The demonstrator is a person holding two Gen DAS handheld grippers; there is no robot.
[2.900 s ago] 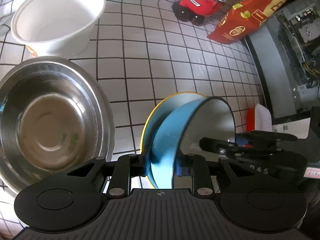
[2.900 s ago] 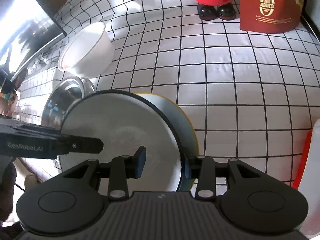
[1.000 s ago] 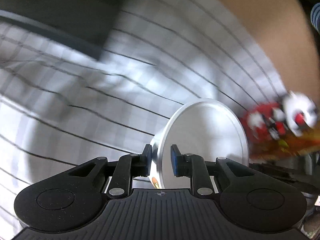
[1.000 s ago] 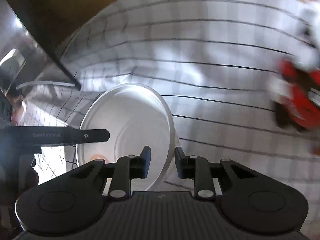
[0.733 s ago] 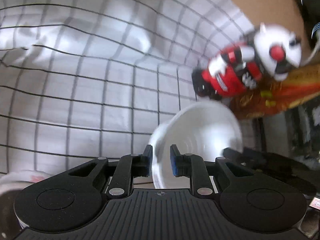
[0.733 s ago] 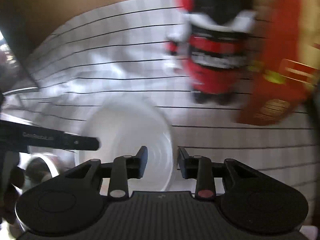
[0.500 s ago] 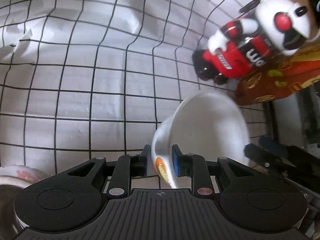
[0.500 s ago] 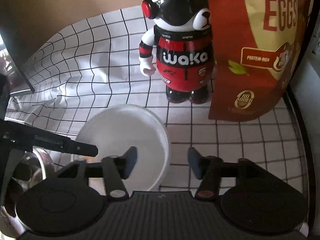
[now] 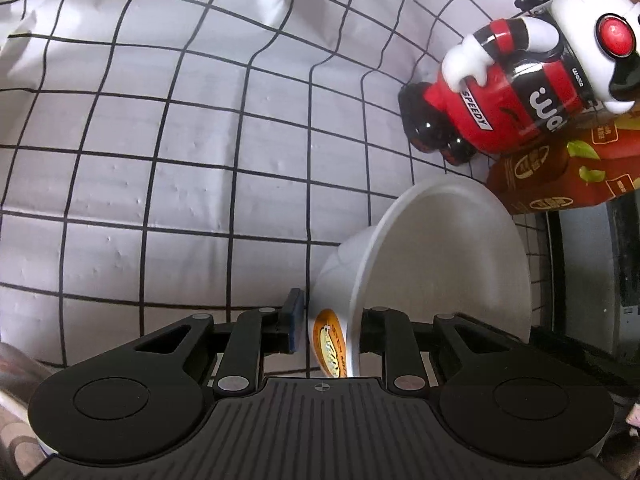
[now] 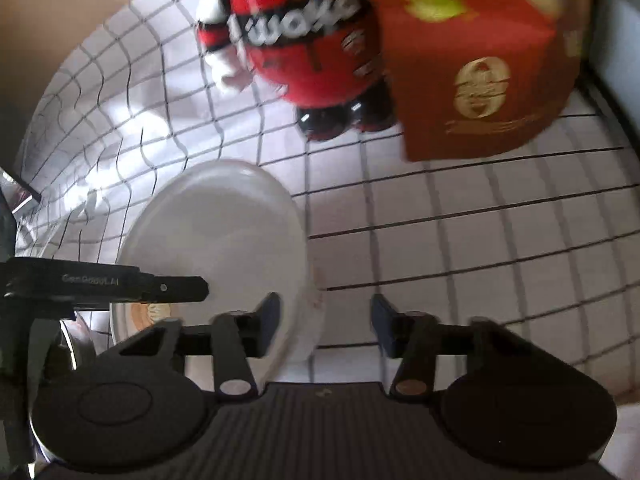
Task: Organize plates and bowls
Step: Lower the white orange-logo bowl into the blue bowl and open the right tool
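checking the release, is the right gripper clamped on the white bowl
No, the right gripper is open, one finger on either side of the white bowl's rim.

Toy figure (image 10: 312, 40): we see the right wrist view cut off its head, and motion blur smears its lettering
Red bag (image 10: 480, 60): we find its top cropped and its print too blurred to read
White bowl (image 9: 440, 264): its near rim is hidden behind the left gripper (image 9: 328, 330); we cannot read the orange label
Metal bowl (image 10: 76, 340): we see only a sliver behind the other gripper's finger
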